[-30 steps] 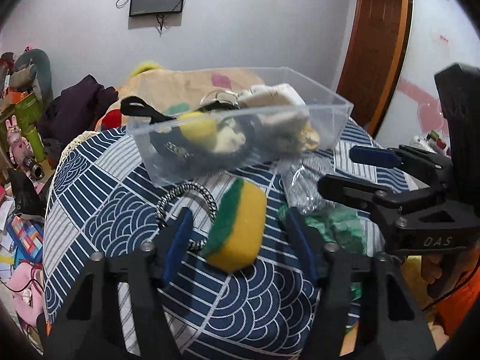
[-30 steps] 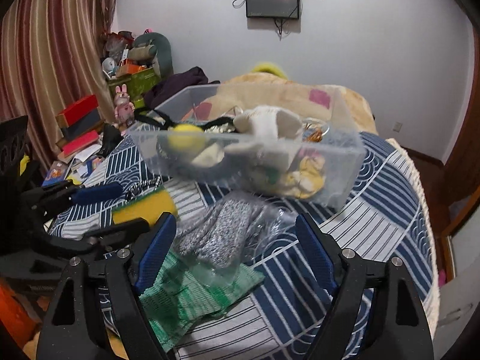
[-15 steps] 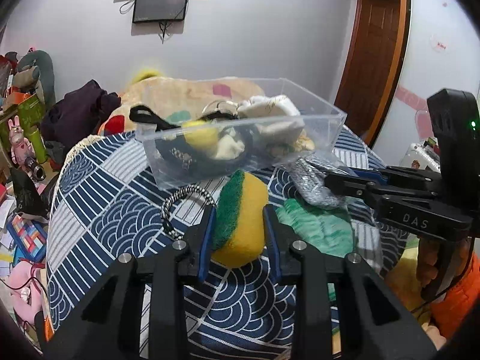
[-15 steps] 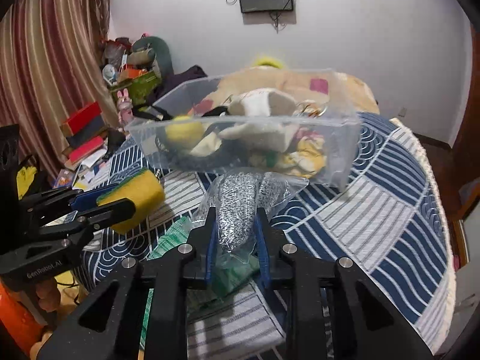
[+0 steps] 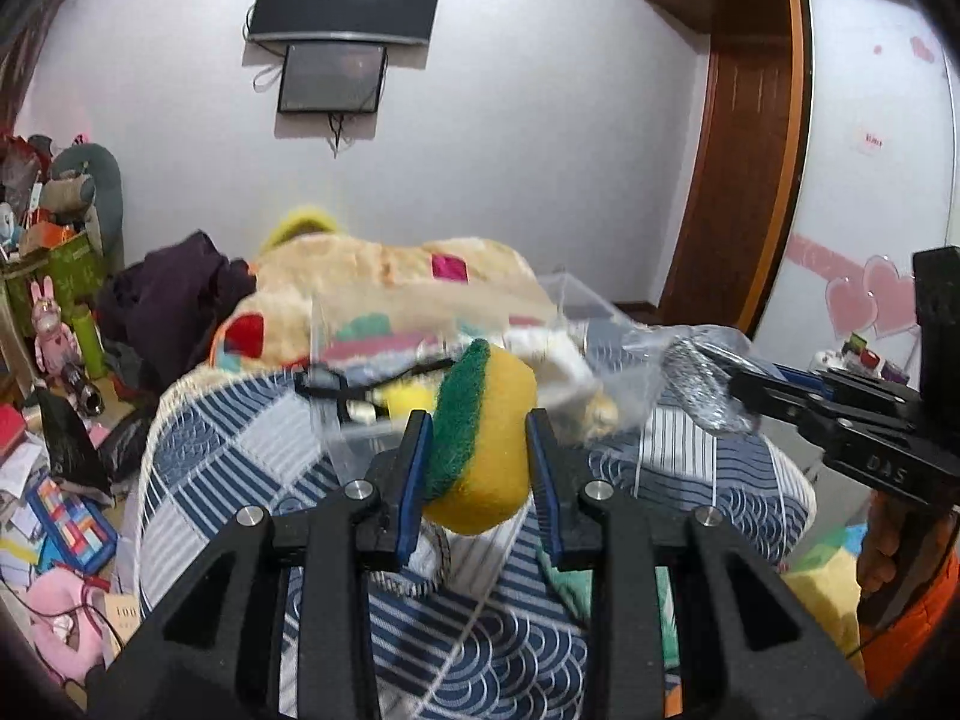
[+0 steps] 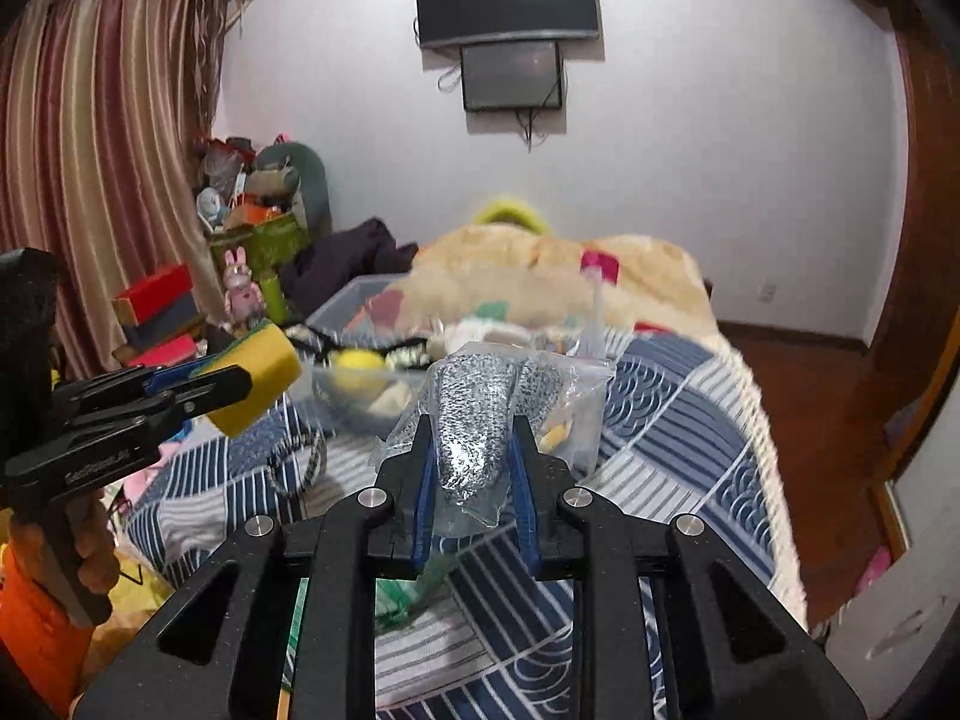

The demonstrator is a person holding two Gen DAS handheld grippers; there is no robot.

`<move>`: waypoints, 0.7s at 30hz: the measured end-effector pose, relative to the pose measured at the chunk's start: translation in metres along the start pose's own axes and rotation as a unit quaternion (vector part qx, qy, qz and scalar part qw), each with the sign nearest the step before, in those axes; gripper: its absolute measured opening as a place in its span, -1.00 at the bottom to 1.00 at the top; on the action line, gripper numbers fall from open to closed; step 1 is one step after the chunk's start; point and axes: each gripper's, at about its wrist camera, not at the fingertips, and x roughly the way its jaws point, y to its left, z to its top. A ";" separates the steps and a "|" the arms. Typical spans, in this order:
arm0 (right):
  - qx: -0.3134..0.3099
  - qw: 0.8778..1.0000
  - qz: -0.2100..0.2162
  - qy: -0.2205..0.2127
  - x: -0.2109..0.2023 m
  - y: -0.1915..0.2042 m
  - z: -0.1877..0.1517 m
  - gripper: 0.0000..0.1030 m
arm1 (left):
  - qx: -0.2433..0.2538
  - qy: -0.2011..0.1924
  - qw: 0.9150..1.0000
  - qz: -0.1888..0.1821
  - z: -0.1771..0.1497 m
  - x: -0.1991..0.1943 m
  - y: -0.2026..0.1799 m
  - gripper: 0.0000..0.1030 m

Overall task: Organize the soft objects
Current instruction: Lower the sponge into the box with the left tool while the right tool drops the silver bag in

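Left wrist view: "DAS" lettering marks the right gripper [image 5: 729,369], fingers clamped on a bagged steel scourer [image 6: 474,420]; left gripper [image 5: 478,462] fingers squeeze a yellow-green sponge [image 5: 480,450] above the patterned bedspread [image 5: 228,462], before the clear bin [image 6: 354,300].

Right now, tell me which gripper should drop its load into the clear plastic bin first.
Probably the left. The left gripper holds the yellow-and-green sponge raised directly before the clear plastic bin. The right gripper grips a bagged silver scrubber, whose loose bag may catch the rim.

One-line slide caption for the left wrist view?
Left gripper holds sponge up before clear bin.
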 end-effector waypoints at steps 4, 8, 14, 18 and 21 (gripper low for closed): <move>-0.008 1.000 -0.010 -0.021 -0.002 0.000 0.013 -0.61 | -0.002 -0.022 1.000 0.001 0.018 -0.001 -0.002 -0.39; -0.018 0.999 -0.020 -0.036 0.004 -0.001 0.027 -0.61 | -0.003 -0.041 0.999 0.002 0.037 0.002 -0.004 -0.39; -0.021 0.999 -0.029 -0.035 0.027 -0.006 0.043 -0.61 | -0.016 -0.045 0.999 0.004 0.054 0.020 0.000 -0.39; -0.015 0.999 -0.028 -0.020 0.045 -0.009 0.047 -0.61 | -0.025 -0.029 0.999 0.005 0.057 0.041 0.005 -0.39; -0.017 0.999 -0.029 -0.005 0.059 -0.010 0.046 -0.61 | -0.029 -0.013 0.999 0.009 0.057 0.058 0.008 -0.39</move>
